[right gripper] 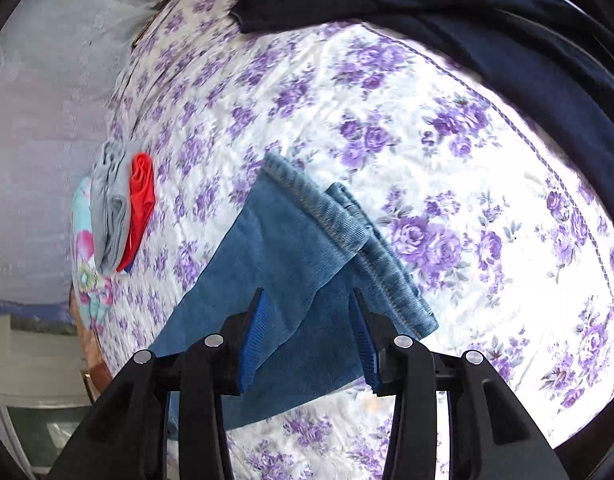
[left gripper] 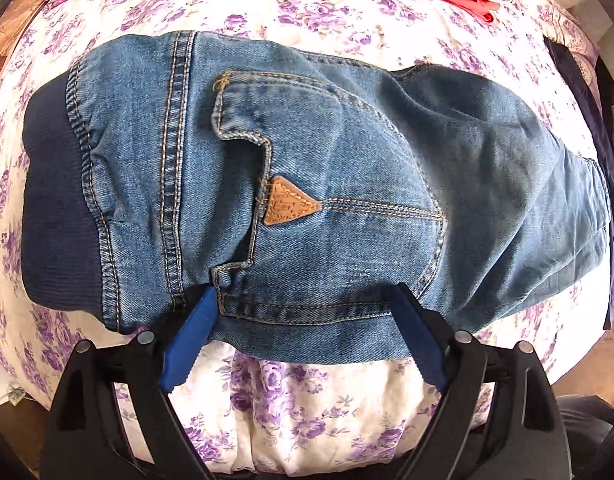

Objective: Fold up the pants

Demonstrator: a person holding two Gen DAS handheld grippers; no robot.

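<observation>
Spread wide, the left tool (left gripper: 303, 304) sat at the near edge of the jeans (left gripper: 307, 168), gripping nothing. Its right twin (right gripper: 309, 312) stood partly open around the lifted leg hems (right gripper: 327, 216). Beyond lay the floral bed (right gripper: 427, 120) and stacked clothes (right gripper: 119, 208).

Sunlit floral bedspread (right gripper: 447, 128), pale wall (right gripper: 39, 100)
</observation>
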